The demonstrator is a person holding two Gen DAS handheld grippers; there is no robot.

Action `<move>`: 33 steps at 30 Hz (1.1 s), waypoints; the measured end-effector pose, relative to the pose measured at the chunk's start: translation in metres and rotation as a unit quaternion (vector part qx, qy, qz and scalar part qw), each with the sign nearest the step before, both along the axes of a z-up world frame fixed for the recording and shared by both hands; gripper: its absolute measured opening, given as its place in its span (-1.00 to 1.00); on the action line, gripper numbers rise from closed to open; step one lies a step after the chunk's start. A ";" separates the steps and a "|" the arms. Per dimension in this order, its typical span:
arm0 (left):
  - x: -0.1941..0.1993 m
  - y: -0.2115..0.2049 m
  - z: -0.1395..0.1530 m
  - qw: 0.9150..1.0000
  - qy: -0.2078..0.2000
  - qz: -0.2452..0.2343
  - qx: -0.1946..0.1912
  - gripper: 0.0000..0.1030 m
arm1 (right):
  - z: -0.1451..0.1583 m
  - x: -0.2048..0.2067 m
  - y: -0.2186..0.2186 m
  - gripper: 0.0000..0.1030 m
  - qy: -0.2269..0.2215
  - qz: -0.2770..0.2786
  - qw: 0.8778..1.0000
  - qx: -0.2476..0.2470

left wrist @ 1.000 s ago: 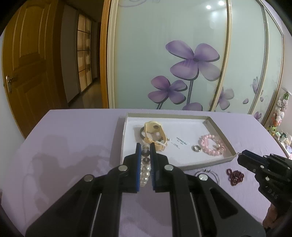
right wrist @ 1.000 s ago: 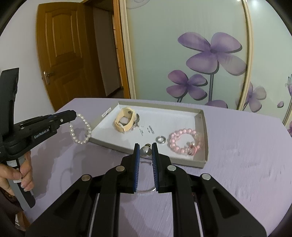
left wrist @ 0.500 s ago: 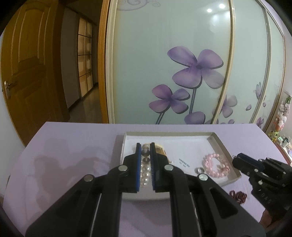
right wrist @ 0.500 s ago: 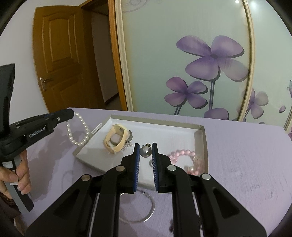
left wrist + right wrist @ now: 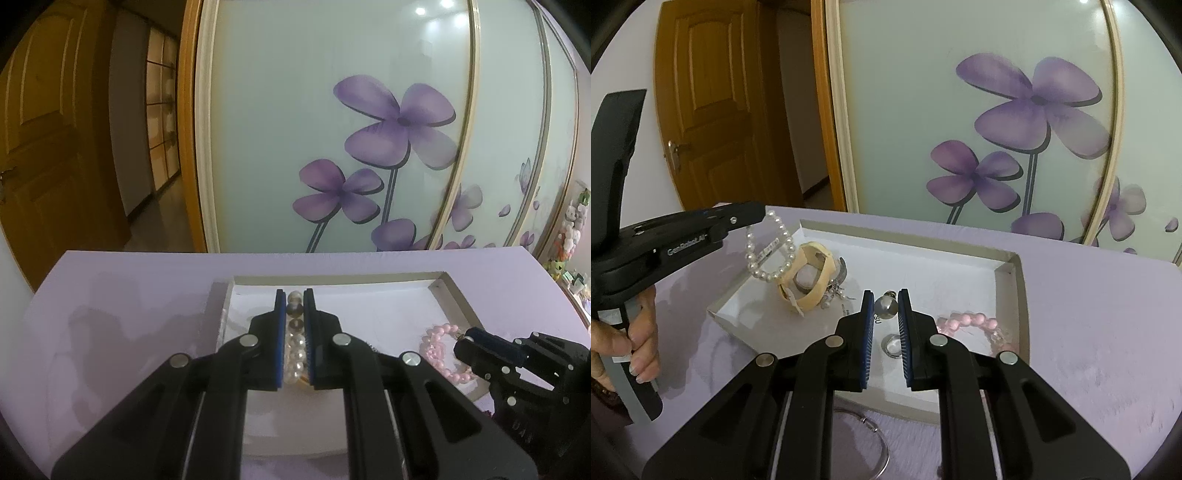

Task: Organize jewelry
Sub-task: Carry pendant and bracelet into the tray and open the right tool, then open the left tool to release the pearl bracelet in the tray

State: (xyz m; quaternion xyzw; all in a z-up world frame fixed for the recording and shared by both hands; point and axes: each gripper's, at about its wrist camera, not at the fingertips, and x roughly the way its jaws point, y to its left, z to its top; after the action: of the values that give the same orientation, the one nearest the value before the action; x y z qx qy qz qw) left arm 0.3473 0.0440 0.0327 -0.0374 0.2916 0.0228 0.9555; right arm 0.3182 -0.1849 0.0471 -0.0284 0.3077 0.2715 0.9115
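Observation:
My left gripper [image 5: 294, 295] is shut on a white pearl bracelet [image 5: 294, 350] and holds it above the left part of the white tray [image 5: 448, 295]. In the right wrist view the bracelet [image 5: 770, 251] hangs from the left gripper [image 5: 759, 213] over a cream bangle [image 5: 809, 280] in the tray [image 5: 1008, 280]. My right gripper [image 5: 885, 295] is shut on a silver ball pendant [image 5: 885, 306] over the tray's middle. A pink bead bracelet [image 5: 975, 328] and a silver ring [image 5: 892, 345] lie in the tray.
The tray sits on a lilac tablecloth [image 5: 1100, 332]. A thin silver hoop [image 5: 875, 439] lies on the cloth in front of the tray. A glass wardrobe with purple flowers [image 5: 391, 133] stands behind the table, a wooden door [image 5: 713, 110] to the left.
Both grippers have moved forward over the tray with their loads. The pearl bracelet now hangs over the cream bangle; the pendant is over the tray's middle.

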 end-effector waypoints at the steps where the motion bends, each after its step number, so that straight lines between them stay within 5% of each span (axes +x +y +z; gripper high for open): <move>1: 0.002 0.000 -0.002 1.000 0.001 -0.001 0.000 -0.82 | -0.001 0.001 0.001 -0.73 0.000 0.001 1.000 -0.002; 16: 0.016 -0.003 -0.010 1.000 0.009 -0.005 -0.001 -0.82 | -0.014 0.012 0.009 -0.69 0.020 0.014 1.000 -0.003; 20: 0.021 -0.007 -0.011 1.000 0.011 -0.009 -0.001 -0.82 | -0.013 0.012 0.004 -0.27 0.020 0.010 1.000 0.005; 33: 0.026 -0.024 -0.022 0.999 0.026 -0.030 -0.001 -0.81 | -0.011 0.011 0.005 -0.27 0.022 0.012 1.000 0.003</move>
State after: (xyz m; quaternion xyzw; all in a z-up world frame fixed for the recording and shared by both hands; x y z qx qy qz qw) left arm 0.3730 0.0200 0.0103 -0.0286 0.3173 -0.0051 0.9479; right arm 0.3294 -0.1802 0.0357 -0.0232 0.3262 0.2837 0.9014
